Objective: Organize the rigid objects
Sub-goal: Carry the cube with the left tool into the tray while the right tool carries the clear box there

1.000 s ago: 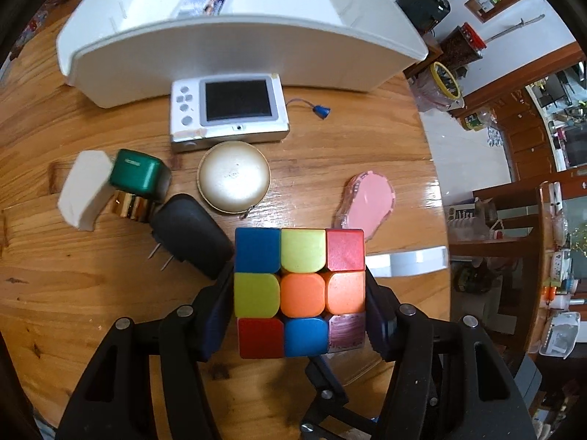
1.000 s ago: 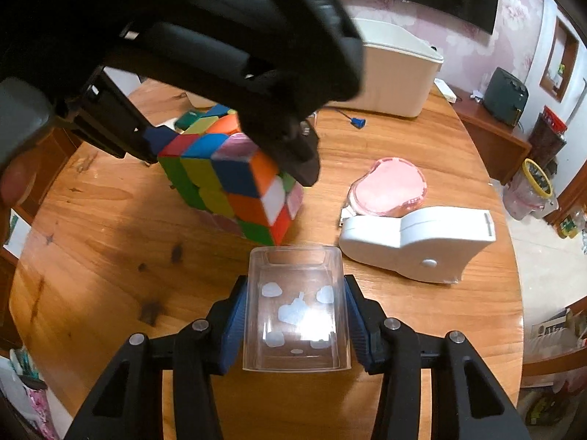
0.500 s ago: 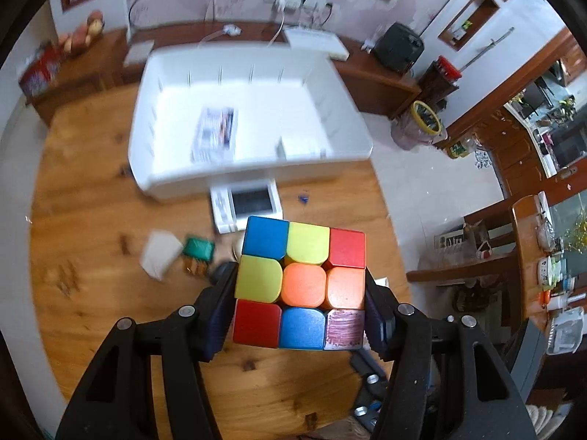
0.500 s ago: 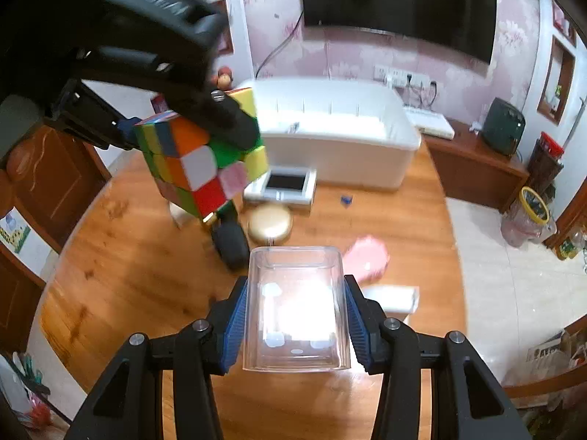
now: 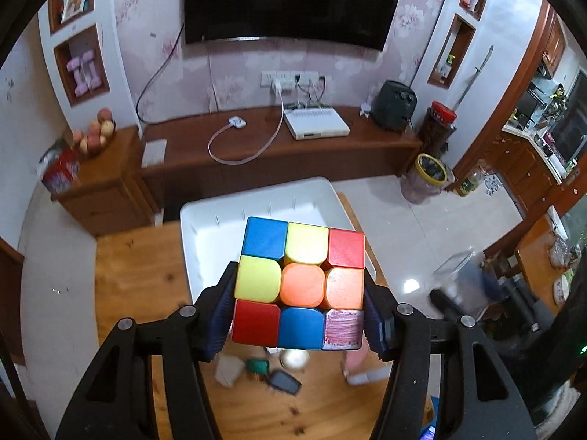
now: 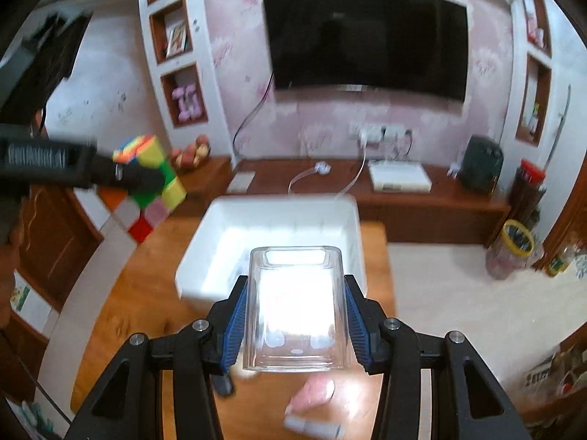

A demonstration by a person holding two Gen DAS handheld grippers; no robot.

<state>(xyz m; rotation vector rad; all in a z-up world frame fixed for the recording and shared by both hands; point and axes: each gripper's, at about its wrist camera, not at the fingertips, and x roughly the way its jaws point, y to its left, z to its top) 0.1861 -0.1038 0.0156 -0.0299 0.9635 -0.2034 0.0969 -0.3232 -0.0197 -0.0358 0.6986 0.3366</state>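
Showing only rightward: cube's (image 6: 146,183) green side.

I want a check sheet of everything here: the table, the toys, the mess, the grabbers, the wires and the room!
Surface: round wooden table, white bin on it.
Job's things: puzzle cube; clear plastic box.
Clutter: small items lie blurred on the table, below the cube.
Grippers: left gripper clamps the cube; right gripper clamps the clear box.
Cables: white cables on the sideboard.
Surroundings: wall television, shelves, tiled floor.
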